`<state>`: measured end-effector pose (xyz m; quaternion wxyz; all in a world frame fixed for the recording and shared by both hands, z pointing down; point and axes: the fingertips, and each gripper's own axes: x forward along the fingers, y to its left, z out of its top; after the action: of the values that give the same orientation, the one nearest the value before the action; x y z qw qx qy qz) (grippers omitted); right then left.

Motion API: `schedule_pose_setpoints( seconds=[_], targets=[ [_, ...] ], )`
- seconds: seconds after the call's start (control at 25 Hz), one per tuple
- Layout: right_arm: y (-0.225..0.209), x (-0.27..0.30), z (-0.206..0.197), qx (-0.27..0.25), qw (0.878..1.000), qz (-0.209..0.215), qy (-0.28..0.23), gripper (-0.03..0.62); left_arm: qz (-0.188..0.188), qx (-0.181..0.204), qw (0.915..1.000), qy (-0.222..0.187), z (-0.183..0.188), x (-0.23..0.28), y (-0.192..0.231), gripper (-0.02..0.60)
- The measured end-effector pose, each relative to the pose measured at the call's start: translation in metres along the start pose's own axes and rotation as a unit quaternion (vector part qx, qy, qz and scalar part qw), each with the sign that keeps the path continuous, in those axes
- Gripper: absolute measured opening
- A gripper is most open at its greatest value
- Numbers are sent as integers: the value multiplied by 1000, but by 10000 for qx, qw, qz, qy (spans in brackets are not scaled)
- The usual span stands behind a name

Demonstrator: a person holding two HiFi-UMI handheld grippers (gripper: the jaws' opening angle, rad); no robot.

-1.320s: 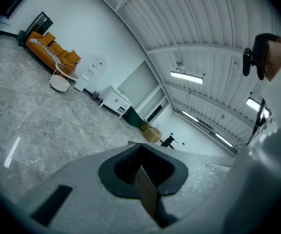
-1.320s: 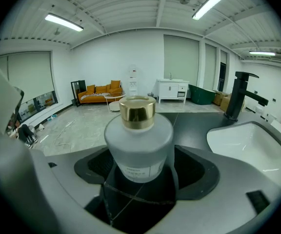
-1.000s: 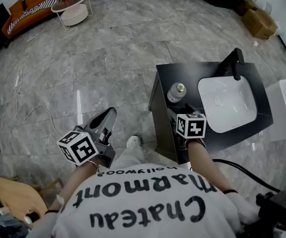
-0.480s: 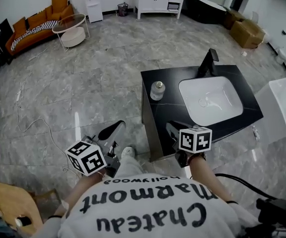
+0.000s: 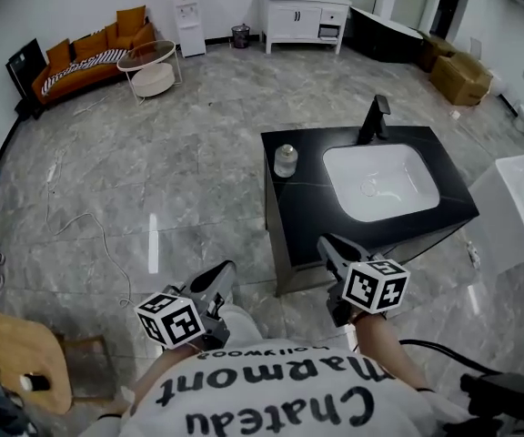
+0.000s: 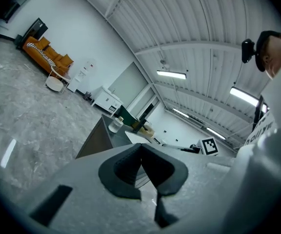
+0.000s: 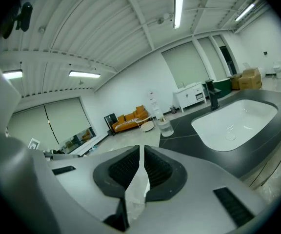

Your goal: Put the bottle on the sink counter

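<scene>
A small clear bottle (image 5: 286, 160) (image 6: 114, 125) (image 7: 165, 126) with a pale cap stands upright on the black sink counter (image 5: 303, 203), at its far left corner, left of the white basin (image 5: 380, 182) and the black faucet (image 5: 374, 118). My right gripper (image 5: 328, 244) (image 7: 140, 149) is held in front of the counter's near edge, well short of the bottle. Its jaws have just been closing and stand shut with nothing between them. My left gripper (image 5: 216, 279) (image 6: 140, 146) hangs over the floor left of the cabinet, shut and empty.
An orange sofa (image 5: 89, 48), a round side table (image 5: 153, 66) and a white cabinet (image 5: 303, 9) line the far wall. A white block (image 5: 517, 208) stands right of the counter. Nearby are a wooden chair (image 5: 16, 362) at lower left and a floor cable (image 5: 80, 217).
Both grippers have drawn back from the counter toward the person. The right gripper, open beside the bottle a second ago, has closed. The bottle stays standing on the counter.
</scene>
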<state>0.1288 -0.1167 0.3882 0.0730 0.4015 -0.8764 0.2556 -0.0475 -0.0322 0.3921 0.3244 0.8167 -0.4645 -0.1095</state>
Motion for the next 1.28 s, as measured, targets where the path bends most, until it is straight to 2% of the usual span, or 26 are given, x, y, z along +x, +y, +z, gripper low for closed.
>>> schedule_pose_setpoints(
  seconds=[0.24, 0.36, 0.56, 0.76, 1.28],
  targets=[
    [13, -31, 24, -211, 9988, 13, -440, 34, 44, -38, 10000, -22, -4, -16, -23, 15],
    [13, -40, 29, -200, 9984, -33, -537, 30, -53, 115, 9999, -107, 7, -17, -35, 15],
    [19, -50, 21, -359, 9980, -67, -517, 25, -175, 215, 9992, -283, 19, -22, -44, 15],
    [20, -63, 9, -416, 9979, -211, -449, 20, -293, 249, 9989, -253, 12, -29, -55, 15],
    [15, -77, -28, -201, 9989, -407, -133, 15, -143, 123, 9992, -362, 0, -58, -46, 15]
  ],
)
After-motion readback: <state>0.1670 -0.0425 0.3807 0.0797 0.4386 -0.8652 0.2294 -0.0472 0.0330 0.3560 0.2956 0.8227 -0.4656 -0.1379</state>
